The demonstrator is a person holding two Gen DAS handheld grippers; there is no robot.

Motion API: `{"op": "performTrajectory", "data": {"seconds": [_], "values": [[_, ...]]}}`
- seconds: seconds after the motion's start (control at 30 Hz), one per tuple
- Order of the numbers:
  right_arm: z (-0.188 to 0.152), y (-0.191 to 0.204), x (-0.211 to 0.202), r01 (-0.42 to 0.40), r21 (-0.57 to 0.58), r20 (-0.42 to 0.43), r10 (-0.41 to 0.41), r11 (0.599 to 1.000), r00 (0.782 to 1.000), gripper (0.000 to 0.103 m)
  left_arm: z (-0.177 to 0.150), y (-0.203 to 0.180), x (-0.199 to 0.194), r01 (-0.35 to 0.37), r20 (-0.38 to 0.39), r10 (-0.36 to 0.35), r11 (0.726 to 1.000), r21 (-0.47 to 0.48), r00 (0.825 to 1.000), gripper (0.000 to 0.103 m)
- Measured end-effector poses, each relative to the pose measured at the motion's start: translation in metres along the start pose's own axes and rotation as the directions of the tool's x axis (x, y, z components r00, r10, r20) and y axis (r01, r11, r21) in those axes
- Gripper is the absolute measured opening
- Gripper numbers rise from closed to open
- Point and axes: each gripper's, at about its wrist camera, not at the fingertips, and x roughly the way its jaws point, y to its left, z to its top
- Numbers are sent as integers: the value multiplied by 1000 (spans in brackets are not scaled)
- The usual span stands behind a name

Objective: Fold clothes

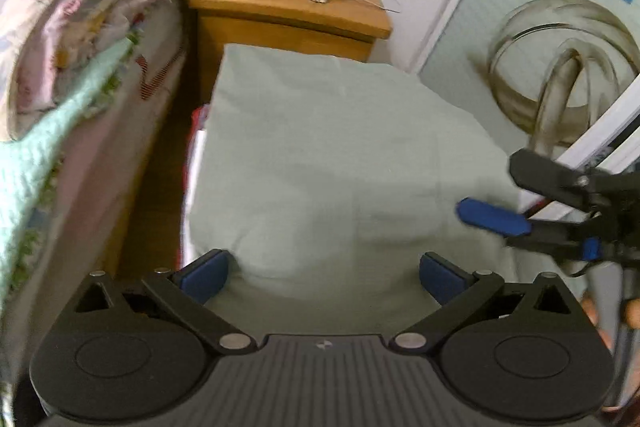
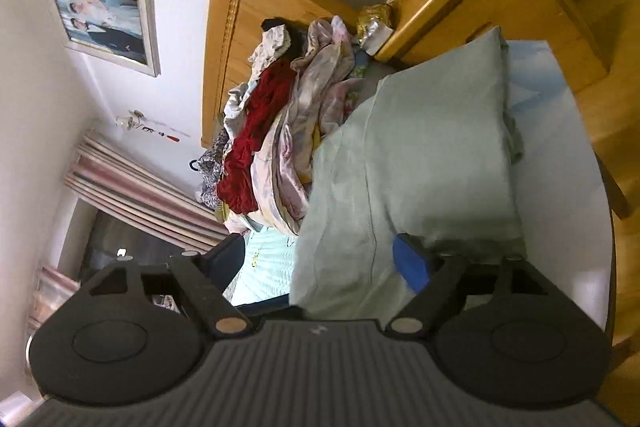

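**A:** Where is your garment, and which way does it run?

**B:** You have one pale green garment [image 1: 332, 163], folded to a long rectangle, lying on a white table [image 2: 576, 227] next to the bed [image 1: 100, 163]. In your left wrist view its long axis runs away from you, toward the wooden nightstand [image 1: 288, 7]. The far short edge lies just before the nightstand; the near end is between your left gripper's fingers.

**A:** How are your jaws?

**B:** Your left gripper [image 1: 324, 277] stands wide, both blue pads apart, with cloth between them but not pressed. Your right gripper [image 2: 324, 263] also stands wide; one pad [image 2: 410, 261] is over the near edge of the garment and grips nothing. In the left view you see the right gripper [image 1: 504, 187] at the garment's right edge.

**A:** How many things do you count?

**B:** One green garment on the table, two grippers, and one heap of unfolded clothes [image 2: 280, 131] on the bed; how many pieces it holds you cannot tell. One red piece [image 2: 256, 139] is clear in it.

**A:** Where have you room?

**B:** On the right of the garment a strip of bare table is open up to the rounded table edge. On the left, the garment's long edge lies close to the bed.
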Motion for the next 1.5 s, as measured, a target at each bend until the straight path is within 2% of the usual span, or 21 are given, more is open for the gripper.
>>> {"op": "performTrajectory", "data": {"seconds": [0.13, 0.17, 0.2, 0.23, 0.3, 0.4, 0.47, 0.53, 0.6, 0.63, 0.67, 0.73, 0.77, 0.83, 0.93, 0.97, 1.17, 1.27, 1.3, 1.33, 1.5], "values": [[-5, 28, -3, 40, -135, 27, -37, 990, 999, 85, 6, 11, -35, -73, 114, 75, 997, -24, 991, 102], [-8, 38, -5, 60, -187, 44, -52, 981, 998, 85, 6, 15, -50, -132, 164, 134, 991, -22, 977, 102], [-14, 47, -12, 75, -238, 58, -64, 968, 996, 85, 5, 17, -67, -208, 224, 208, 978, -23, 952, 102], [-19, 61, -11, 98, -306, 74, -79, 947, 994, 85, 2, 19, -86, -292, 288, 288, 956, -30, 914, 102], [-30, 85, -11, 139, -438, 101, -105, 888, 989, 87, -11, 21, -130, -443, 416, 433, 893, -78, 800, 102], [-51, 118, 9, 98, -571, 59, -78, 815, 995, 89, -35, 27, -195, -606, 561, 589, 774, -183, 582, 102], [-63, 130, 32, 4, -559, -35, -29, 829, 999, 89, -53, 27, -235, -687, 609, 664, 681, -253, 434, 102], [-75, 142, 56, -93, -531, -132, 26, 842, 991, 89, -74, 25, -270, -758, 629, 731, 561, -332, 265, 103], [-96, 156, 83, -151, -521, -212, 45, 840, 976, 89, -95, 24, -297, -810, 607, 791, 400, -428, 70, 103], [-107, 164, 97, -179, -516, -250, 52, 838, 967, 89, -103, 25, -308, -818, 577, 816, 328, -473, -6, 103], [-118, 171, 108, -200, -517, -285, 53, 832, 957, 89, -112, 26, -319, -817, 545, 836, 267, -511, -68, 103], [-146, 188, 133, -244, -528, -370, 39, 814, 928, 89, -133, 34, -338, -800, 478, 871, 203, -565, -117, 103], [-161, 196, 142, -264, -538, -408, 26, 801, 913, 89, -143, 39, -347, -790, 447, 885, 180, -586, -130, 103], [-190, 212, 159, -293, -560, -471, -7, 775, 882, 89, -162, 55, -358, -784, 411, 907, 187, -592, -94, 103], [-224, 228, 181, -327, -577, -551, -61, 749, 832, 89, -185, 87, -357, -800, 323, 945, 161, -578, -44, 103], [-236, 231, 189, -331, -581, -574, -86, 744, 814, 89, -192, 100, -356, -801, 288, 958, 168, -574, -5, 103], [-292, 242, 219, -331, -597, -657, -208, 731, 725, 89, -252, 178, -355, -775, 50, 956, 264, -574, 288, 102], [-313, 244, 226, -335, -603, -683, -252, 724, 686, 89, -297, 214, -354, -716, -50, 911, 286, -637, 409, 102], [-319, 244, 228, -335, -603, -690, -262, 724, 675, 89, -309, 224, -353, -696, -75, 895, 287, -658, 440, 102], [-325, 244, 230, -333, -604, -695, -275, 724, 664, 89, -322, 233, -352, -681, -102, 879, 282, -676, 465, 101], [-343, 241, 244, -319, -592, -722, -310, 740, 618, 89, -372, 255, -328, -669, -235, 804, 250, -700, 546, 98]]}}
